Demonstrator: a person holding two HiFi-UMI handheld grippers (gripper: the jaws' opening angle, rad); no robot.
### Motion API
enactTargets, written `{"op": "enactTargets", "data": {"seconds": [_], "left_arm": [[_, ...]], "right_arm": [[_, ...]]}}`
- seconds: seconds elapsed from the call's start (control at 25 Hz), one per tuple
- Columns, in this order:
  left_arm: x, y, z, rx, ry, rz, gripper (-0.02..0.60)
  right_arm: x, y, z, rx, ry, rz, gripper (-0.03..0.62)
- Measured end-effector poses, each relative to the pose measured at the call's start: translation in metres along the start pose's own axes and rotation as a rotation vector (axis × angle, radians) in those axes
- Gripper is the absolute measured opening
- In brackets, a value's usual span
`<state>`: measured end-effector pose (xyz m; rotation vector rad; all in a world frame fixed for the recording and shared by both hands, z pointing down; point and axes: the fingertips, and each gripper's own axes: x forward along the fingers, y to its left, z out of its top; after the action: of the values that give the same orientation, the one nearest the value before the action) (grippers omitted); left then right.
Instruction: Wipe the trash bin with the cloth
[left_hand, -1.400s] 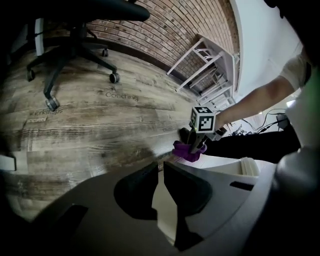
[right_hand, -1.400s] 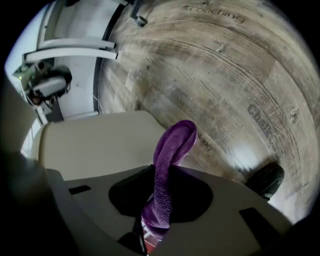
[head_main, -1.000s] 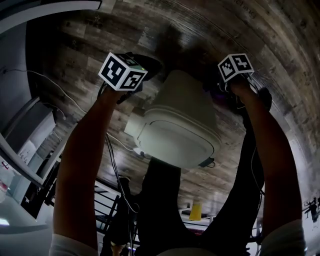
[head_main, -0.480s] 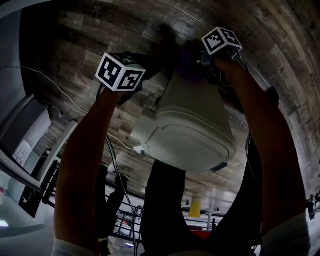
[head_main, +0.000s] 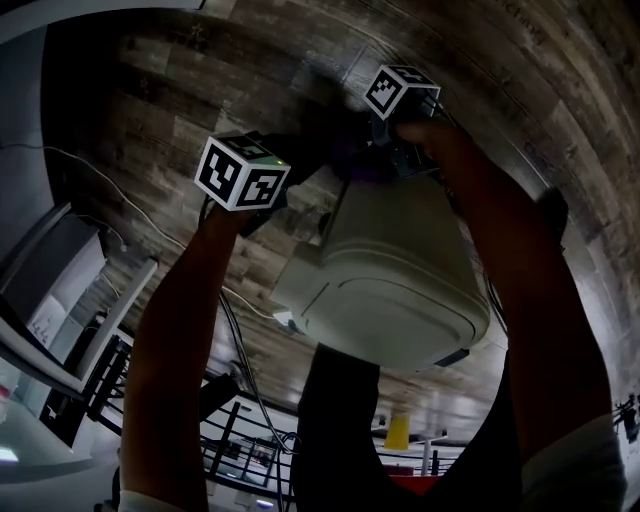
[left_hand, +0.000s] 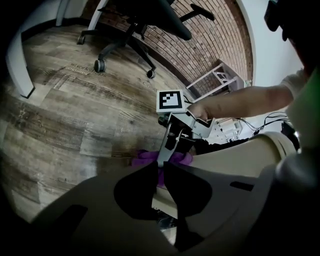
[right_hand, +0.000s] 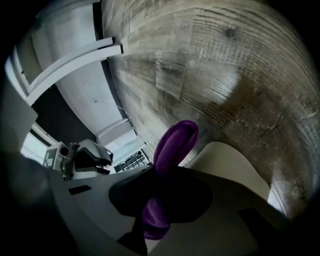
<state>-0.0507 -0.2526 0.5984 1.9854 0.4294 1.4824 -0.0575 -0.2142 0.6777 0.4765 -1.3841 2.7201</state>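
Cloth (right_hand: 172, 145) farther along trash bin (head_main: 390, 270)

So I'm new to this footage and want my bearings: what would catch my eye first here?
The white trash bin fills the middle of the head view, tilted with its broad end toward the camera. At its far end the right hand-held gripper is shut on a bright purple cloth, the only strong colour. The left hand-held gripper sits close by, at the bin's edge.

Trash bin (head_main: 390, 275) on wood floor (head_main: 150, 110)
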Motion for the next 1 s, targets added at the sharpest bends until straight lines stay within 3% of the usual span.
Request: {"op": "enactTargets", "data": {"seconds": [0.24,0.64,1.0], "left_arm": [[0.006,-0.001,-0.005,0.003,0.011,-0.010,0.034],[0.016,-0.010,0.014,0.042,0.022,-0.016,0.034],[0.032,-0.028,0.035,0.103,0.057,-0.029,0.034]], "right_arm": [[-0.007,-0.023,-0.003,0.001,0.006,-0.058,0.081],[-0.029,-0.047,-0.013,0.016,-0.038,-0.068,0.081],[-0.047,-0.089,-0.037,0.027,-0.041,-0.130,0.081]]}}
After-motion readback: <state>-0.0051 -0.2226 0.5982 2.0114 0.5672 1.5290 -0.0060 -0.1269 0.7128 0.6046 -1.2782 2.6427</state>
